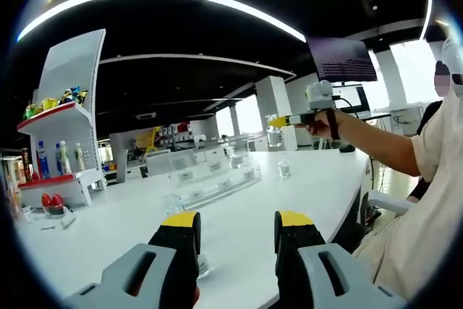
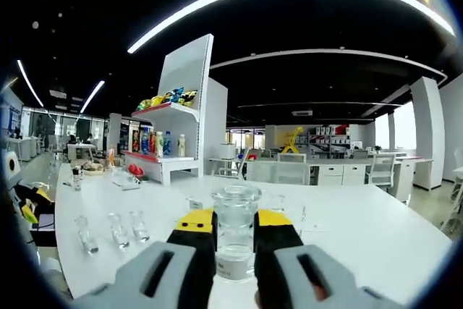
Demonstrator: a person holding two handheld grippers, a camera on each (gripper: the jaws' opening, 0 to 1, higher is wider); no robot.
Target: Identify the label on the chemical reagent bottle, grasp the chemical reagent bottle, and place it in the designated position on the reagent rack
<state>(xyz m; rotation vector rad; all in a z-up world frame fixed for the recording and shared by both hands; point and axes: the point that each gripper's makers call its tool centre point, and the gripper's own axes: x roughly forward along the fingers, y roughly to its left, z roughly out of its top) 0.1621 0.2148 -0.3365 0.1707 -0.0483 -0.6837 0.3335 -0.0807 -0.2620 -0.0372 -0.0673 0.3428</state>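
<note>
Holding the bottle [image 2: 235, 240] between its jaws, the right gripper [image 2: 234, 251] has it clamped upright, with the jaws closed on the lower body and the stopper standing above the yellow jaw tips. The bottle's long axis runs vertical, roughly square to the jaw line. A pale band, probably the label, sits low on the glass between the jaws; its text is too small to read. In the left gripper view the right gripper [image 1: 278, 121] hangs raised above the far side of the surface [image 1: 246, 229], held out in a person's hand [image 1: 323, 125]. The rack [image 1: 206, 179], a clear stepped stand, sits near the middle of the surface, below and to the left of the raised gripper in that view, so the coming move is judged to be a descent toward it. The right arm is the nearer one and already carries the load. The left gripper [image 1: 235, 240] stands open with nothing between its jaws, low over the near edge; a small glass item [image 1: 202, 264] lies just behind its left jaw. Three small vials [image 2: 112, 231] stand apart on the surface, left of the right gripper. Open surface surrounds the rack on the approach side, and one small bottle [image 1: 284, 168] stands beside it.
</note>
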